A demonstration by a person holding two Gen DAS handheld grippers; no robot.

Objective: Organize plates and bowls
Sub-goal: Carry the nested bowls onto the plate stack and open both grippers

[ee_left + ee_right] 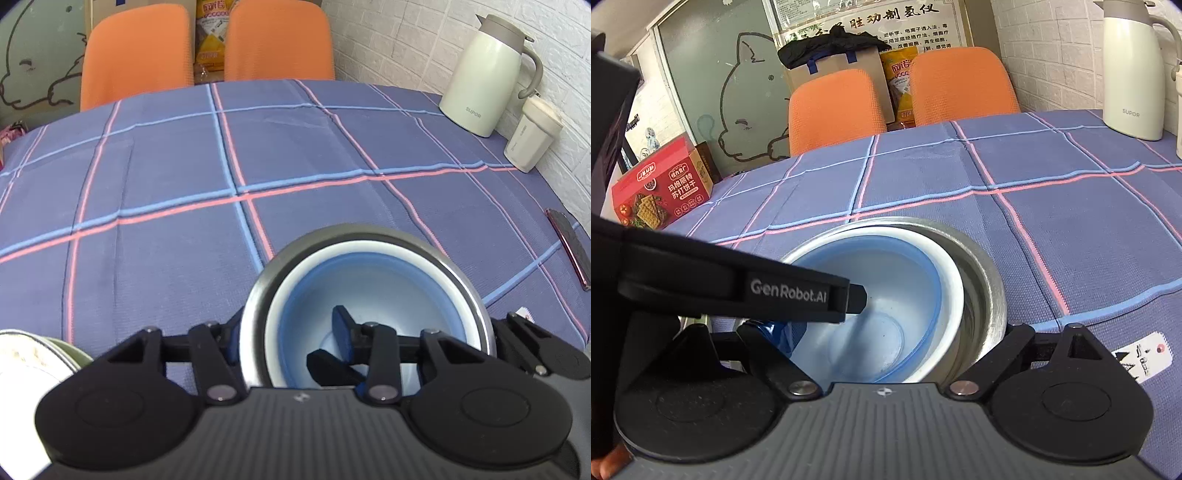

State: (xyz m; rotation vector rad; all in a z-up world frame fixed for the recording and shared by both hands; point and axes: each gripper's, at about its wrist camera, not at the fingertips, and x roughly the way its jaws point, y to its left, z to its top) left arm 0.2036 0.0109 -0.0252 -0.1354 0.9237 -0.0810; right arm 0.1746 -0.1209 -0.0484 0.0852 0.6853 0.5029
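Probably a home dining room: checked tablecloth (295, 155), orange chairs (136, 55), thermos jug (487, 70).

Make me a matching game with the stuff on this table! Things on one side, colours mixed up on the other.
Things:
1. outer bowl
2. inner bowl
3. chairs
4. jug

Colours:
A. orange
B. cream with a grey lid
C. shiny silver metal
D. blue inside with a white rim

Pairs: 1-C, 2-D, 3-A, 4-B. The inner bowl sits nested in the outer bowl on the checked tablecloth, and the left tongs pinch the near rim of both bowls.
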